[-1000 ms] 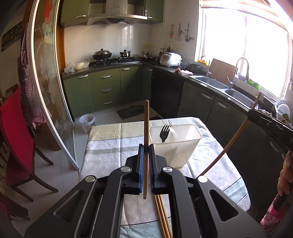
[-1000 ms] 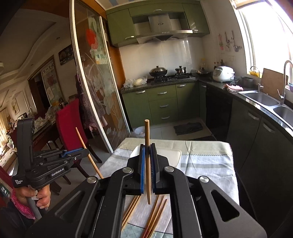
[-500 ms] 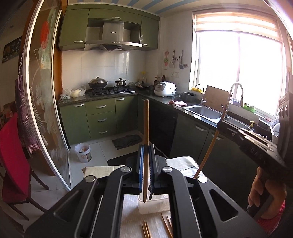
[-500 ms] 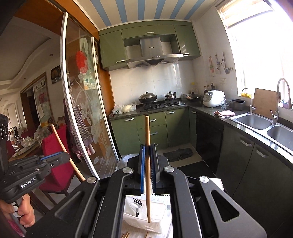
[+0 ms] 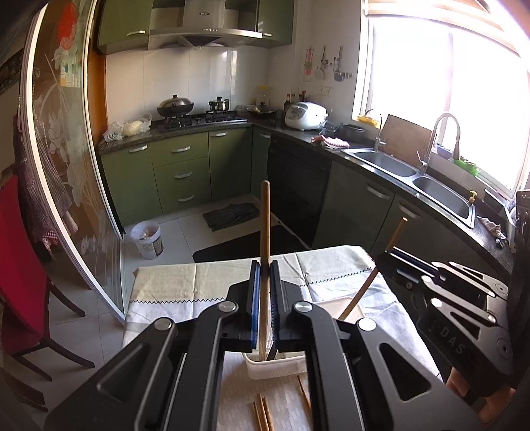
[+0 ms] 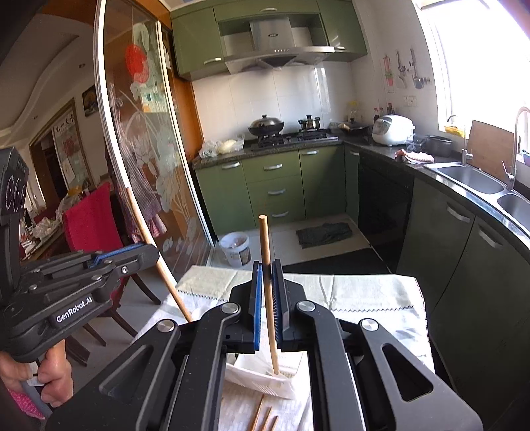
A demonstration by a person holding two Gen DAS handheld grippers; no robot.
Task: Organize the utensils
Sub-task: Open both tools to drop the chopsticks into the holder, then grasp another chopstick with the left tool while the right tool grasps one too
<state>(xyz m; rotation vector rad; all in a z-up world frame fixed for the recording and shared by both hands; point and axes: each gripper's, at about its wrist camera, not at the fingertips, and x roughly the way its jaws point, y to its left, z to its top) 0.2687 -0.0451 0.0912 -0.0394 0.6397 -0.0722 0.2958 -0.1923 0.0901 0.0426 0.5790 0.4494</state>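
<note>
The table (image 5: 172,291), spread with a pale cloth edged in zigzag stitching, carries a white plastic utensil basket (image 5: 275,366) near its close edge. In the left wrist view the basket sits directly under the left gripper (image 5: 264,298), whose blue-padded jaws are clamped on an upright wooden chopstick (image 5: 264,232); the chopstick's lower end appears to dip inside the basket's rim. The right gripper (image 6: 268,298) likewise has its jaws pressed on a second chopstick (image 6: 266,265), tilted slightly, with its tip over or just within the basket (image 6: 265,378). Neither stick has been let go, so both count as being placed, not placed.

A dark object, possibly a utensil handle, shows inside the basket in the left wrist view, but it is too hidden to name. Several loose chopsticks (image 5: 261,412) lie on the cloth just in front of the basket, and the right wrist view shows more of these (image 6: 265,417). Judging from that, the task is partly done: at least these remaining sticks are left to gather after the two in hand are dropped.

For writing, the left gripper's body seen from the right wrist reads "GenRobot.AI" (image 6: 73,310). The right gripper's body (image 5: 447,338) bears raised letters that look like "DAS". The range hood (image 5: 202,23) carries a small logo, too small to read.
</note>
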